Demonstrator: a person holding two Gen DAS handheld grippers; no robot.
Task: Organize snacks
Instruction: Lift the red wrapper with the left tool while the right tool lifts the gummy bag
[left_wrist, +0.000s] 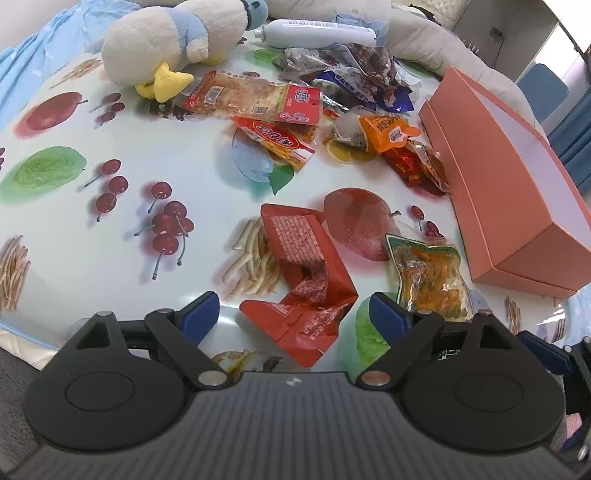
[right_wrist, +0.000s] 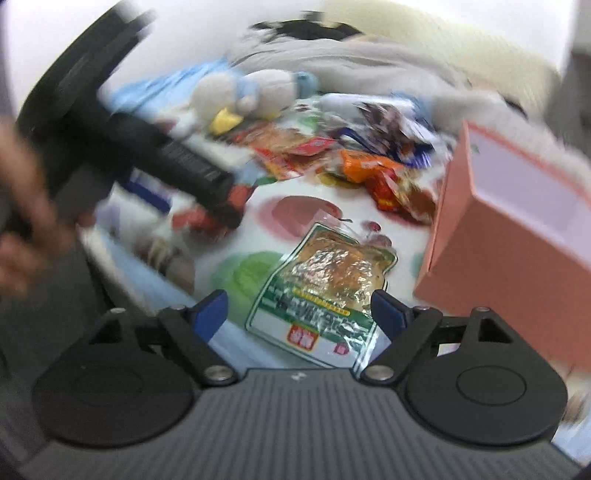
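Observation:
My left gripper (left_wrist: 295, 314) stands open over a crumpled red packet (left_wrist: 303, 273) that lies on the fruit-print tablecloth (left_wrist: 110, 206); the blue pads (left_wrist: 201, 314) stay clear of it. In the blurred right wrist view my right gripper (right_wrist: 299, 306) is open too, with a green-edged clear packet (right_wrist: 325, 288) lying flat between its fingers. That same packet (left_wrist: 428, 273) shows to the right in the left wrist view. An open pink box (left_wrist: 517, 206) (right_wrist: 517, 229) stands at the right. More snack packets (left_wrist: 280, 110) lie heaped farther back.
A white and blue plush toy (left_wrist: 166, 40) and a white bottle (left_wrist: 317, 33) lie at the back. A grey cushion (left_wrist: 424, 40) sits behind the box. The left gripper's black body (right_wrist: 147, 147) and a hand (right_wrist: 22, 206) fill the left of the right wrist view.

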